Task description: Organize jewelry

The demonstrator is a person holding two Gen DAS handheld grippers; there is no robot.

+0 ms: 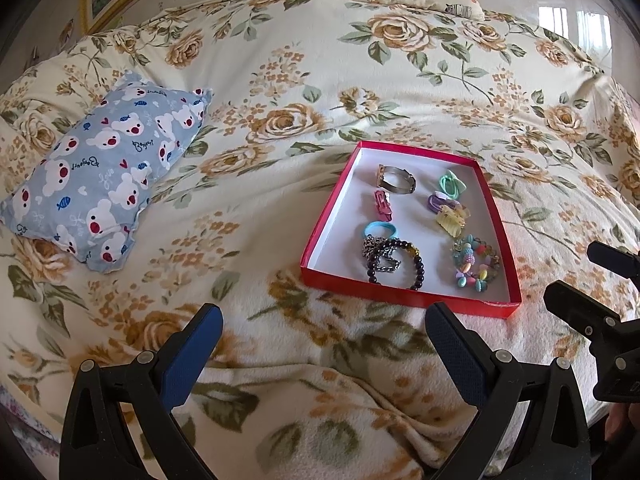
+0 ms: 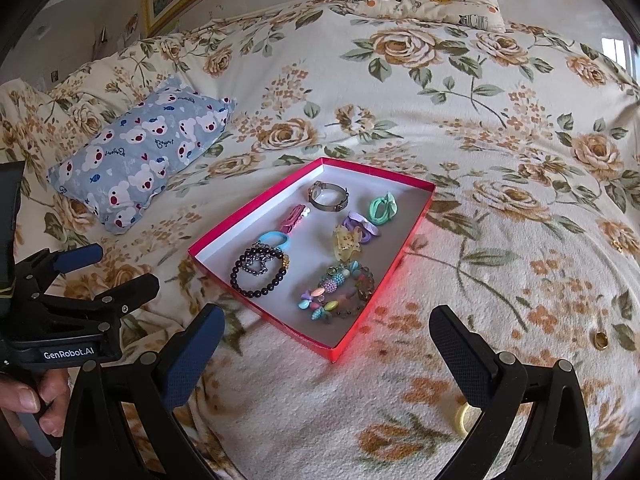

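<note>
Blue-padded fingers of the left gripper [image 1: 322, 344] stand spread wide and empty at the near edge of the left wrist view, above the floral blanket [image 1: 280, 80]. Just beyond them lies the red tray [image 1: 320, 240], holding a metal bangle [image 1: 397, 179], a pink clip [image 1: 382, 203], a blue hair tie [image 1: 380, 229], a dark bead bracelet [image 1: 396, 264], a pastel bead bracelet [image 1: 476, 266], a yellow claw clip [image 1: 451, 219] and green [image 1: 452, 184] and purple hair ties [image 1: 440, 202]. A bear-print pillow [image 1: 104, 184] lies far left.

From the right wrist view, the right gripper [image 2: 326, 344] also hangs spread and empty near the tray's [image 2: 224, 236] near corner. At left, a hand [image 2: 36, 404] grips the other gripper's handle. On the blanket to the right, outside the tray, lie a gold ring [image 2: 600, 339] and a pale yellow ring [image 2: 464, 418], the latter just beside the right finger.
</note>
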